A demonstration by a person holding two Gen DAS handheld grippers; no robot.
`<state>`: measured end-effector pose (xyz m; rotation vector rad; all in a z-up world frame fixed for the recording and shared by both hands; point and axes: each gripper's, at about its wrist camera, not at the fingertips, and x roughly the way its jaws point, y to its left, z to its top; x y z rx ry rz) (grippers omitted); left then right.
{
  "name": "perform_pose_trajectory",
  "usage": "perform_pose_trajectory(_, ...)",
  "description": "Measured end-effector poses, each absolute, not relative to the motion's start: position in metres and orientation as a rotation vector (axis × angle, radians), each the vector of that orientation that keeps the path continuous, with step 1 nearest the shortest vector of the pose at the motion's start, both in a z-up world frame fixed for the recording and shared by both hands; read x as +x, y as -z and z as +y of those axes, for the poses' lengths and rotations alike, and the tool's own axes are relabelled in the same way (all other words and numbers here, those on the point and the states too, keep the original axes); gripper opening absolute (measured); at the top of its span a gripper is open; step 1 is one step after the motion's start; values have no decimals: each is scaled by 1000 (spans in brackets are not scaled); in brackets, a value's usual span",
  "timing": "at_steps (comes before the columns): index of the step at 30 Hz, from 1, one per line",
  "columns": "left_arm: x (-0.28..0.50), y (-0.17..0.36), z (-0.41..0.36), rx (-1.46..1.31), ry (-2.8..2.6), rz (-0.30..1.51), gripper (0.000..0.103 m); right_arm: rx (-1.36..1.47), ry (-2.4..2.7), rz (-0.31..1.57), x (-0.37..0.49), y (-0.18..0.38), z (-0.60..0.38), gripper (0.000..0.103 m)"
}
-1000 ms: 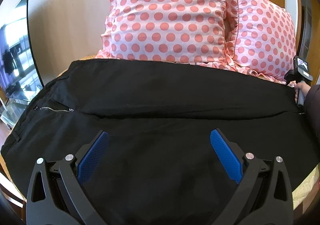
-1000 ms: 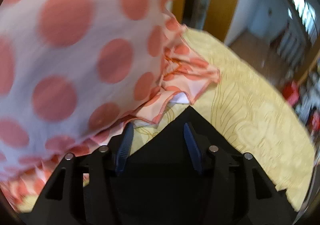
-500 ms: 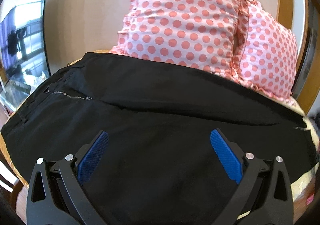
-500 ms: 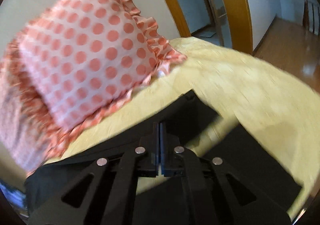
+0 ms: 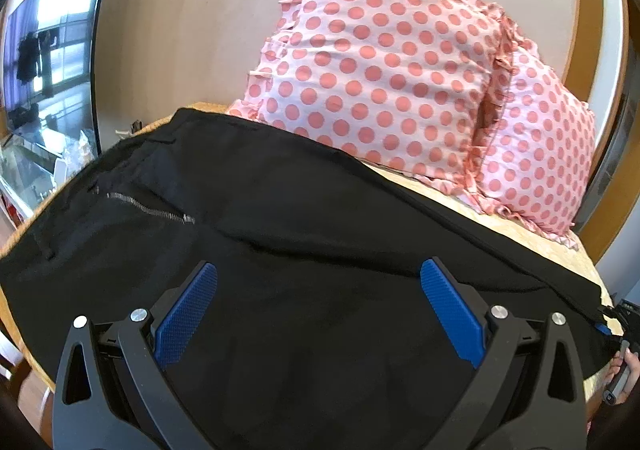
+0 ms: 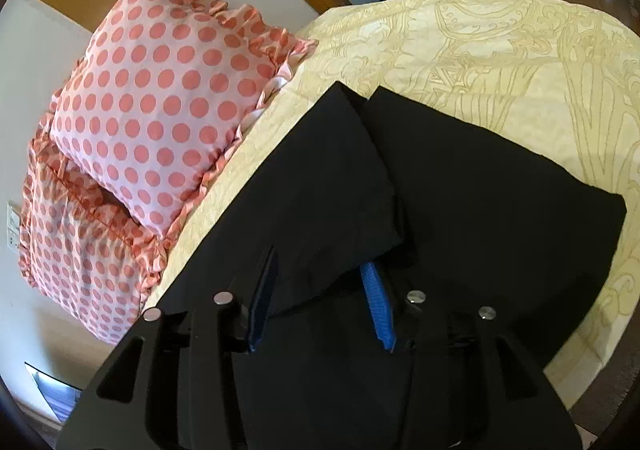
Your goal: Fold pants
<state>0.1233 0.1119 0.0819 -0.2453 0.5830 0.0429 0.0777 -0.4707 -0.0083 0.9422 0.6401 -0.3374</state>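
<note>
Black pants [image 5: 304, 234] lie spread across the bed, zipper [image 5: 152, 208] and waist at the left, legs running right. My left gripper [image 5: 318, 290] is open and empty, hovering over the near leg. In the right wrist view the two leg ends [image 6: 460, 186] lie side by side on the yellow bedspread. My right gripper [image 6: 320, 274] is open, its jaws straddling a fold of the far leg's cloth. The right gripper also shows at the right edge of the left wrist view [image 5: 618, 324].
Two pink polka-dot pillows [image 5: 384, 78] lean against the wall behind the pants and show in the right wrist view [image 6: 160, 98]. The yellow bedspread [image 6: 500, 50] extends past the leg ends. A TV screen [image 5: 44, 58] stands at the left. The bed edge runs near my left gripper.
My right gripper shut briefly at the leg ends, then opened again, pulling back and up over the hems. My left gripper view swung right and tilted; its jaws stayed open.
</note>
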Motion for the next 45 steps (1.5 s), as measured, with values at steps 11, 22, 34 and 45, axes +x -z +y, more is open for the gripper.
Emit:
perform_pose_trajectory(11,265,-90,150,-349,-85,749,102,954,217,416,39,-27,-487,1)
perform_pose_trajectory(22,364,-39,186,-634,-186,933,4,928,181,416,39,-35,-490,1)
perform_pose_trajectory(34,193,-107,230,-686,-91,703,0,898,159,424,23,-38,-485,1)
perform_pose_trajectory(45,370,-36,174,-824,-112,1010,2,836,170,452,20,-40,-482,1)
